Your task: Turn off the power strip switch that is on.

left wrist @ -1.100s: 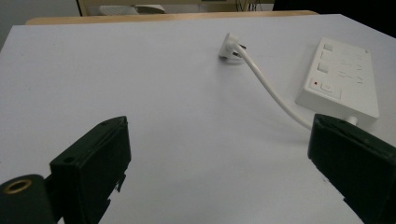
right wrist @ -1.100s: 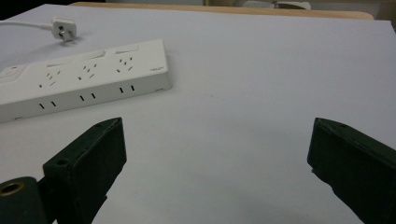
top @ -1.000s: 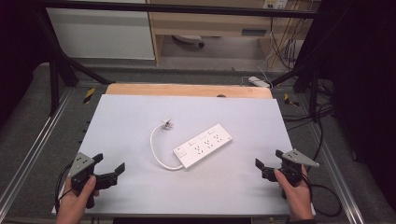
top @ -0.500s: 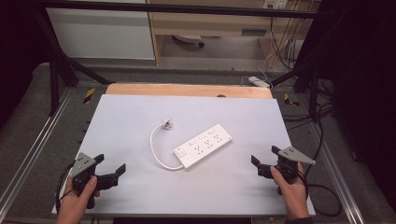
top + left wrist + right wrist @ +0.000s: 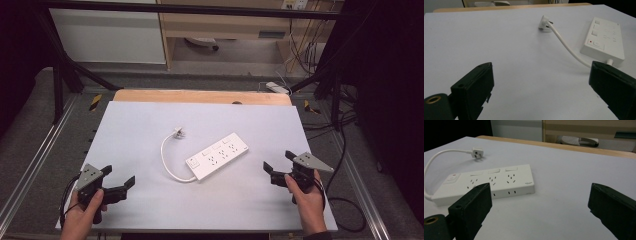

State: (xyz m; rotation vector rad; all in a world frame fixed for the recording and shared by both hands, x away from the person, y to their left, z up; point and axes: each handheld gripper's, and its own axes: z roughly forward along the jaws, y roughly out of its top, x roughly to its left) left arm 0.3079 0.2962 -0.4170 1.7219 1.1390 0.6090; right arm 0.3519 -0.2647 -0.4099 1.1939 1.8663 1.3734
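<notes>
Moved inward over the last second: right gripper (image 5: 279, 165), slid toward the middle of the surface (image 5: 145, 120) and closer to the power strip (image 5: 218, 156). Left gripper (image 5: 119, 181) parked at about 7 o'clock on the surface, no shift to speak of.

Jaws wide apart on both sides, nothing held in either. Seen along the right gripper's own camera, black jaws framing the power strip (image 5: 489, 182) with bare surface between; along the left gripper's camera, jaws spread the same way, gripping nothing.

Power strip lying flat near the centre, long axis running from roughly 8 o'clock up to 2 o'clock. Switch end toward 8, cable (image 5: 167, 159) leaving there, looping round toward 11 o'clock and ending in the plug (image 5: 179, 133), lying loose and well apart from both grippers. From the right jaws, strip off toward 10 o'clock, near but not touching. From the left jaws, strip off toward 2 o'clock, farther away, cable loop lying between.

Nearer hand: clearly the right one. Likely next call: right jaws closing in on the strip's near long edge or its far end, needing a turn to square up across the short width.

Count: one power strip, one cable, one plug, two grippers, two hands.
</notes>
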